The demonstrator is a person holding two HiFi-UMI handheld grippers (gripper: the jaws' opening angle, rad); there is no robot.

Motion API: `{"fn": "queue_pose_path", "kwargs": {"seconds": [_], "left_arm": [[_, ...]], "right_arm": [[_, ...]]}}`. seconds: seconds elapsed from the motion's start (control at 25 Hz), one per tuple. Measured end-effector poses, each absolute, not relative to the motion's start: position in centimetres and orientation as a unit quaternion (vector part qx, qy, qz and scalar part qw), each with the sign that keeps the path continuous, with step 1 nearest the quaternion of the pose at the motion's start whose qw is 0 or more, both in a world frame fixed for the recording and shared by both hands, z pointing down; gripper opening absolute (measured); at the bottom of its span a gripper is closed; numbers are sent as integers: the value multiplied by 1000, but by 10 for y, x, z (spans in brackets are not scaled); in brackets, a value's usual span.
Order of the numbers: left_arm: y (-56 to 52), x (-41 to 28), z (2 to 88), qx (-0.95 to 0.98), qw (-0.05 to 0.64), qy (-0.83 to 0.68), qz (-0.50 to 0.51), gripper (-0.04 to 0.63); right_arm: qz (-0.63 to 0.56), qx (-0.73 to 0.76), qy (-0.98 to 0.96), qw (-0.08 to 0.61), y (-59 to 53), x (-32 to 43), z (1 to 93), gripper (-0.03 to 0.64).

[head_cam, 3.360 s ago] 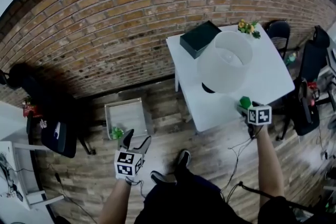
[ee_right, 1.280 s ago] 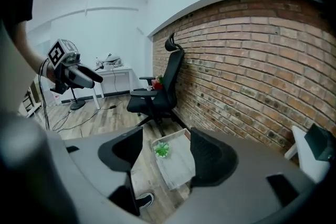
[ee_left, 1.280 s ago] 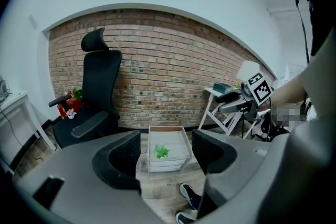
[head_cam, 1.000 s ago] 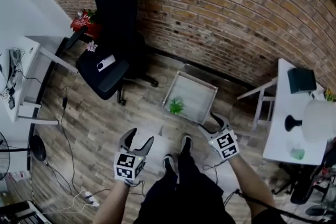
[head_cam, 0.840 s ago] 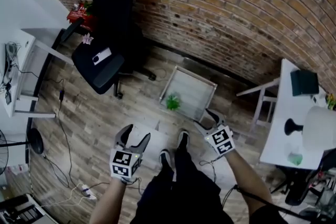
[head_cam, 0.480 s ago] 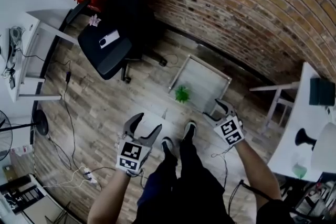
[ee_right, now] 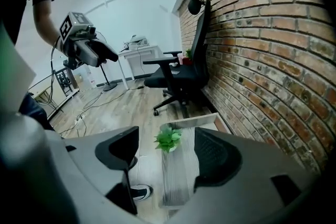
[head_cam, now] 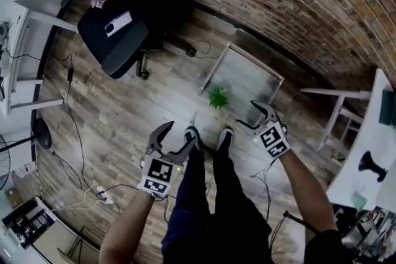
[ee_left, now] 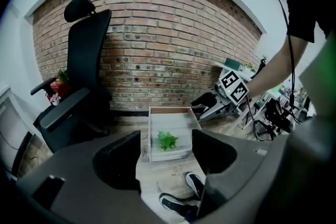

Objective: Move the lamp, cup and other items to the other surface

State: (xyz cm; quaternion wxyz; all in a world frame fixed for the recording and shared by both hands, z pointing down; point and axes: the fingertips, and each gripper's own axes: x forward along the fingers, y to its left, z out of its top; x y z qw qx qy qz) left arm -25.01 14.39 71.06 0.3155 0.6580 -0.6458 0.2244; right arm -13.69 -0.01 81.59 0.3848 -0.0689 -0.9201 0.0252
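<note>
A small green plant (head_cam: 218, 97) stands on a low grey wooden table (head_cam: 247, 74) by the brick wall. My right gripper (head_cam: 249, 115) hovers just right of the plant, near the table's front edge. Its jaws are opening, with nothing between them; the plant (ee_right: 168, 138) shows beyond them. My left gripper (head_cam: 178, 135) is open and empty above the floor, near my shoes. It points at the plant (ee_left: 167, 140) and the low table (ee_left: 184, 119). The lamp's black base (head_cam: 371, 165) and a green cup (head_cam: 361, 200) stand on the white table (head_cam: 365, 127) at the far right.
A black office chair (head_cam: 120, 31) stands at the upper left with a white item on its seat. Behind it a white desk (head_cam: 18, 40) has cables and a power strip (head_cam: 102, 195) on the floor nearby. My shoes (head_cam: 207, 136) are just in front of the low table.
The view has swung from the white table to the low table. The right gripper left the cup on the white table, came beside the plant, and its jaws have widened.
</note>
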Motion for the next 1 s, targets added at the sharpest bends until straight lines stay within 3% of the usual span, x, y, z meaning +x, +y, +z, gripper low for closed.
{"fn": "queue_pose_path", "kwargs": {"seconds": [0.2,0.6,1.0], "left_arm": [[147,-261,742,671,323,-626,232,304],[159,-296,800,654,349,-631,228,302],[158,-308,858,638,371,-644,202,301]], "right_arm": [[35,-73,-913,400,9,-156,863,341],[-55,-145,-866,475,11,-168,990,345],[-83,-181,-865,461,21,-197,1068,388]]}}
